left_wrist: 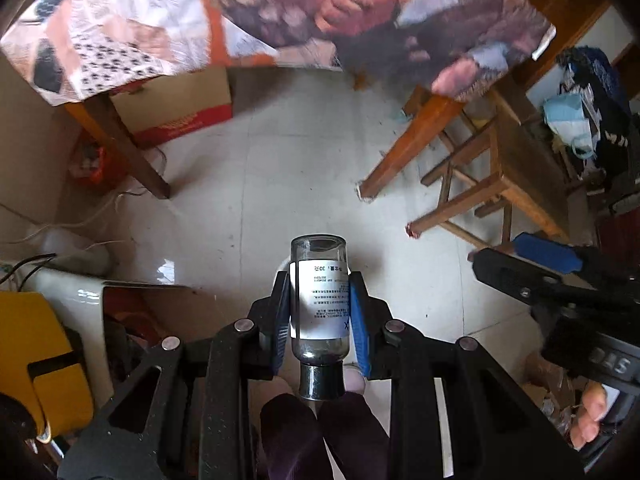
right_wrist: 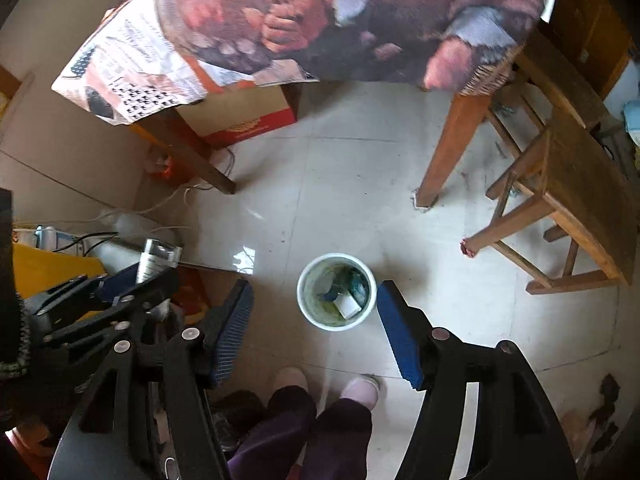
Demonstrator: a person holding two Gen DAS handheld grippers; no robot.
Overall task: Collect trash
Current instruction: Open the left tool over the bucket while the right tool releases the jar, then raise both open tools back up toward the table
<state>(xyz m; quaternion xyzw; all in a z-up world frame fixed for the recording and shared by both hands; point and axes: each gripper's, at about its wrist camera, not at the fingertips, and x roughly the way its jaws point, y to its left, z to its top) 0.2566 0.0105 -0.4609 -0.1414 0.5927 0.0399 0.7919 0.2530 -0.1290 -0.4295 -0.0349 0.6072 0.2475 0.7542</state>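
So the little glass bottle is clamped between the blue pads of the left hand-held gripper, held above the floor and not dropped yet. Its long axis runs along the fingers: base pointing away and down toward the floor, dark cap back toward the person. The white bin sits on the floor just beyond the person's slippers and already has some scraps in it. The right hand-held gripper hangs over that bin, jaws apart with nothing in them. I'd say one piece is binned and the bottle is left.
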